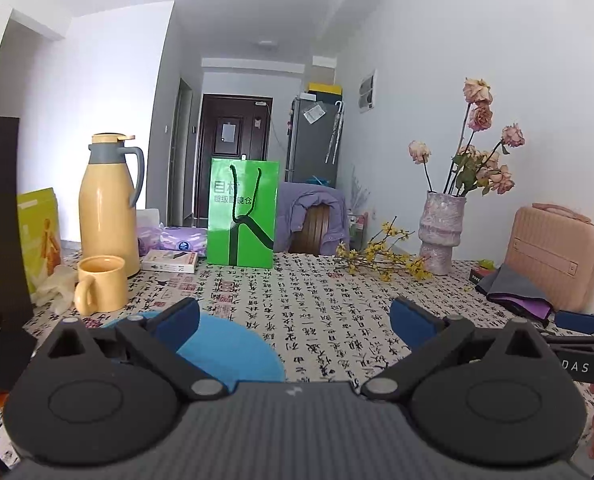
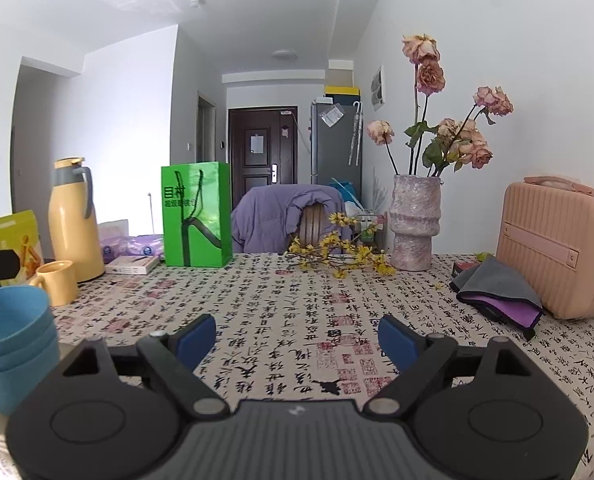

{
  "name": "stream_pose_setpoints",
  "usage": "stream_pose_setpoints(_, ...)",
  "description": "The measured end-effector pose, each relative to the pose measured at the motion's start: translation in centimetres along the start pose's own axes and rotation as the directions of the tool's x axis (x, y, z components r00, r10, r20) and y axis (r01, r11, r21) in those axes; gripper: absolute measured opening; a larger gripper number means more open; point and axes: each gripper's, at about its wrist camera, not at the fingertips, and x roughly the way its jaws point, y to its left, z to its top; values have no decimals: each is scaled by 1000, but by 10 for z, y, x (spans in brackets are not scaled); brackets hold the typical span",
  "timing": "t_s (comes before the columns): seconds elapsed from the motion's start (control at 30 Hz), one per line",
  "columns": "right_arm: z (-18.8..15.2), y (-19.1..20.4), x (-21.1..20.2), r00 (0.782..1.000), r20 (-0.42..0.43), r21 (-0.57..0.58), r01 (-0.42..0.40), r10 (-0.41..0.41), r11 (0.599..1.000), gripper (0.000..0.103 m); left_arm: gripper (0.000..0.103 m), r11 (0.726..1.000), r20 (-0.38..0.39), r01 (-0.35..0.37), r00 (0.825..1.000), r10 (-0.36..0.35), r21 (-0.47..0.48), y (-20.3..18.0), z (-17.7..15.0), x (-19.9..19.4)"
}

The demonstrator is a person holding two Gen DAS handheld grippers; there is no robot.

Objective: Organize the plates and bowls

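Note:
A stack of blue bowls (image 2: 13,336) stands on the patterned tablecloth at the left edge of the right wrist view, outside my right gripper's left finger. My right gripper (image 2: 297,340) is open over bare cloth, with nothing between its blue pads. In the left wrist view a blue rounded dish (image 1: 233,354) lies low at the left, partly hidden behind the left finger (image 1: 181,320) of my left gripper (image 1: 295,320). That gripper stands wide open and its pads do not press on the dish. The right gripper's blue pad (image 1: 577,320) shows at the right edge.
A yellow mug (image 1: 101,284), a yellow thermos (image 1: 107,208) and a green paper bag (image 1: 243,212) stand at the back left. A vase of dried roses (image 2: 415,224), yellow sprigs (image 2: 337,256), a pink case (image 2: 557,248) and a grey-purple cloth (image 2: 501,292) fill the right.

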Motion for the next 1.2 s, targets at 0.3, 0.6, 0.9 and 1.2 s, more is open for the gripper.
stream_pose_setpoints(0.3,-25,7,-57,999,7,2,-38,38,999,93,103,1000,3,-16,1000,16,-1,-4,-24,-54)
stream_pose_setpoints(0.6,-53,17,-110,998,19,45,-68,67,997,93,103,998,25,-47,999,46,32,-9,-51,-109)
stream_pose_setpoints(0.9,-88,46,-137,994,11,10,-105,105,994,94,103,995,-12,-91,996,92,46,-5,-78,-136)
stream_pose_setpoints(1.2,-107,66,-156,992,0,-52,-125,125,991,94,103,995,-54,-93,994,95,47,-2,-98,-150)
